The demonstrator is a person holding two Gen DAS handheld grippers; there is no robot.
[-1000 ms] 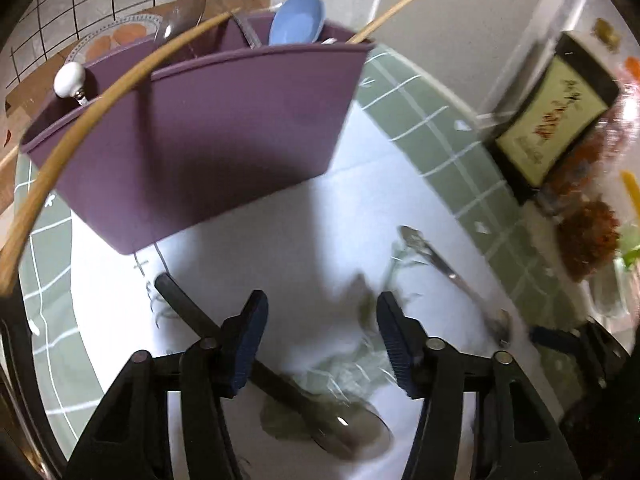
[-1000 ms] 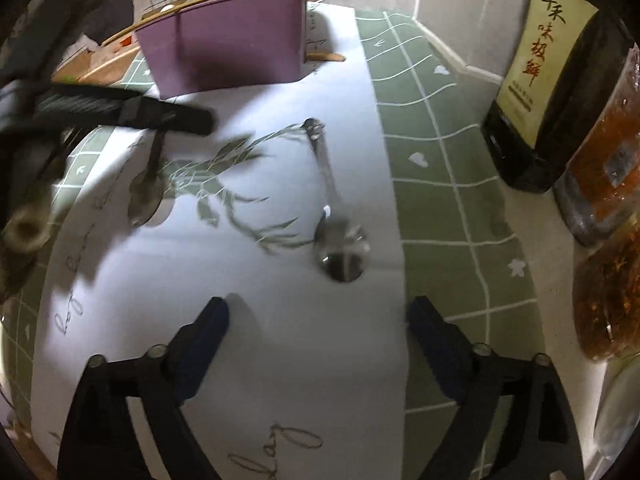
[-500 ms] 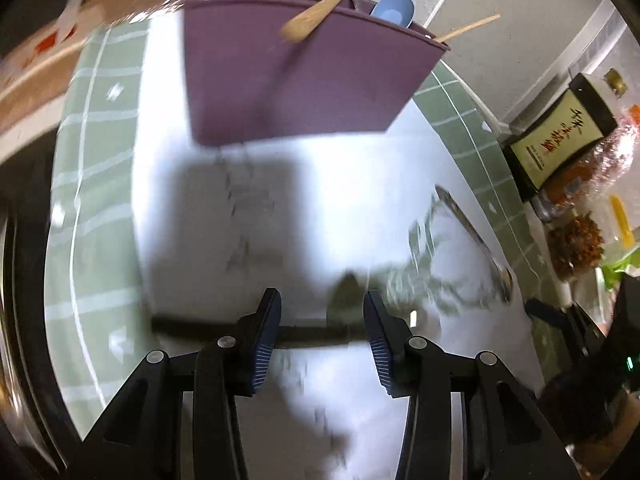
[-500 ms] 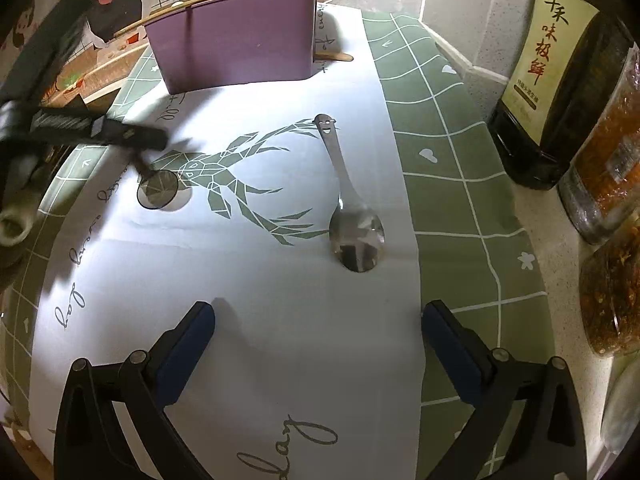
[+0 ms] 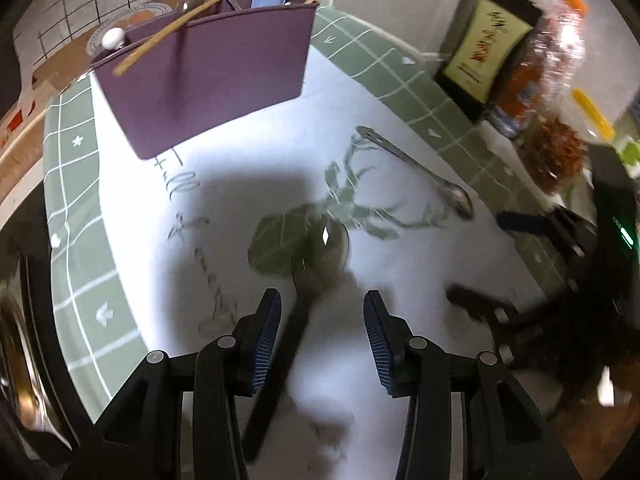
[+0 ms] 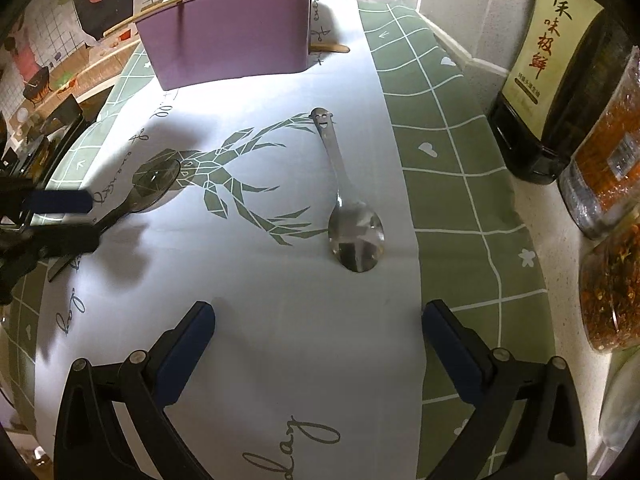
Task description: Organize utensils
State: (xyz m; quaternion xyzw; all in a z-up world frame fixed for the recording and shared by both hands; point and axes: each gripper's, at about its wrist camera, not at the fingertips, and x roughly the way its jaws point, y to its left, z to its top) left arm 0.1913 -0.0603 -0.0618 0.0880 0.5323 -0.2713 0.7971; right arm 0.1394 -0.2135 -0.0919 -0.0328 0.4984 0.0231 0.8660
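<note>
A dark translucent spoon (image 5: 320, 248) lies on the white mat, bowl away from me. Its dark handle runs back between the fingers of my left gripper (image 5: 322, 312), close to the left pad; the jaws stand apart and do not press it. The right wrist view shows the same spoon (image 6: 156, 184) and the left gripper (image 6: 64, 220) at the left edge. A metal spoon (image 6: 356, 236) lies ahead of my right gripper (image 6: 318, 320), which is wide open and holds nothing. A purple utensil holder (image 6: 232, 40) stands at the back with spoons and chopsticks in it.
The mat (image 6: 440, 160) has a green grid border and a deer print. A dark sauce bottle (image 6: 560, 60) and jars of red flakes (image 6: 604, 160) stand along the right edge. A wooden stick (image 6: 330, 47) lies beside the holder. A gridded wall is behind.
The dark spoon's handle has swung round and now points back between my left fingers, which have narrowed a little. My left gripper has shifted sideways. The right jaws widened slightly; the metal spoon stayed put.
</note>
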